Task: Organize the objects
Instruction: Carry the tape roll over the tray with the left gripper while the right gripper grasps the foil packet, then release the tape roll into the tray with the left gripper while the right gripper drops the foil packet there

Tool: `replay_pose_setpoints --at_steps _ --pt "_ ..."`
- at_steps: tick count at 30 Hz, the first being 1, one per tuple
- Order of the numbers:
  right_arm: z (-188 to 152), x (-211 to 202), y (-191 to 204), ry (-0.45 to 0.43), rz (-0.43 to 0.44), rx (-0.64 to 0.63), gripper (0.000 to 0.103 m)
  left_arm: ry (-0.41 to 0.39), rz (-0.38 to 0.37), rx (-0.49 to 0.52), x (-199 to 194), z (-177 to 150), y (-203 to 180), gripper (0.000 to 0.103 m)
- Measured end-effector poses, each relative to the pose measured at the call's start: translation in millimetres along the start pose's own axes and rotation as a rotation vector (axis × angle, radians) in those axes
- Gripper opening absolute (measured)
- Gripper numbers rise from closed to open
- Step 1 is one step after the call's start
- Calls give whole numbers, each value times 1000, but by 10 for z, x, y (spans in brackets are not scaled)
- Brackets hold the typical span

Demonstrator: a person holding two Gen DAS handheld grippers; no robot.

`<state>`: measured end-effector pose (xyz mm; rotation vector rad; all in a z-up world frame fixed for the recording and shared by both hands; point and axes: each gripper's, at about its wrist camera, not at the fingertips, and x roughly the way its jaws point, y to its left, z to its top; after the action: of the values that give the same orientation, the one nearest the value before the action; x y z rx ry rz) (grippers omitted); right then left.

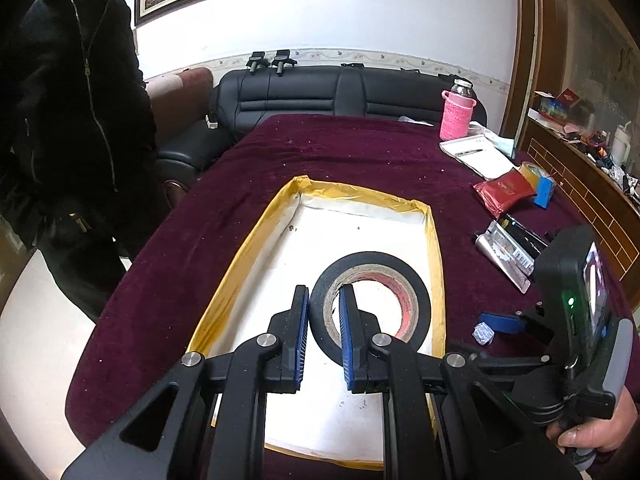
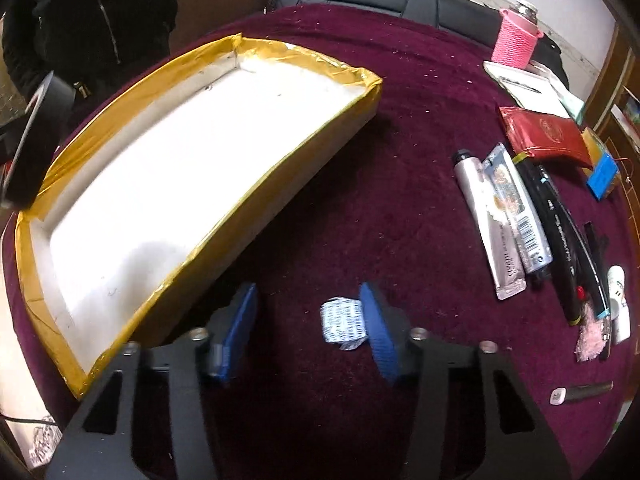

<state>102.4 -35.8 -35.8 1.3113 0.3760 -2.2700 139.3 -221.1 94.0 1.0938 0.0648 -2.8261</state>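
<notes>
Tubes (image 2: 502,220), red pouch (image 2: 544,134), pink bottle (image 2: 514,42) right of tray (image 2: 280,168), wrapped packet (image 2: 344,322) between right tongs (image 2: 310,330)

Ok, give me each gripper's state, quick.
Left gripper: shut on the black tape roll, one finger inside its core, over the yellow-edged tray.
Right gripper: open, holding nothing, around the small blue-white packet.

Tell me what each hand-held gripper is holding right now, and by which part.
The left hand-held gripper grips the black tape roll by its ring wall, one finger inside the core. The right hand-held gripper is open and holds nothing.
</notes>
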Motion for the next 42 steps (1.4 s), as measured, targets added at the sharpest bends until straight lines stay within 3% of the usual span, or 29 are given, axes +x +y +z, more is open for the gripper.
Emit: replay_pose_setpoints --at_steps 2,17,27,34,38,42 --pt "-10 -27 -44 -5 -3 13 17 5 -5 -1 15 -8 11 12" --pt "14 -384 -390 -93 155 174 17 8 -33 -26 15 60 128 12" --pt "562 -526 -489 -125 420 313 17 -20 -15 32 122 470 107 12" --pt "1115 -103 -379 -79 395 380 17 26 0 82 706 707 19 12" --pt "1223 158 -273 -53 315 375 17 48 29 93 994 709 -24 12" --pt "1237 355 -320 -32 289 391 17 55 48 79 1145 688 -22 13"
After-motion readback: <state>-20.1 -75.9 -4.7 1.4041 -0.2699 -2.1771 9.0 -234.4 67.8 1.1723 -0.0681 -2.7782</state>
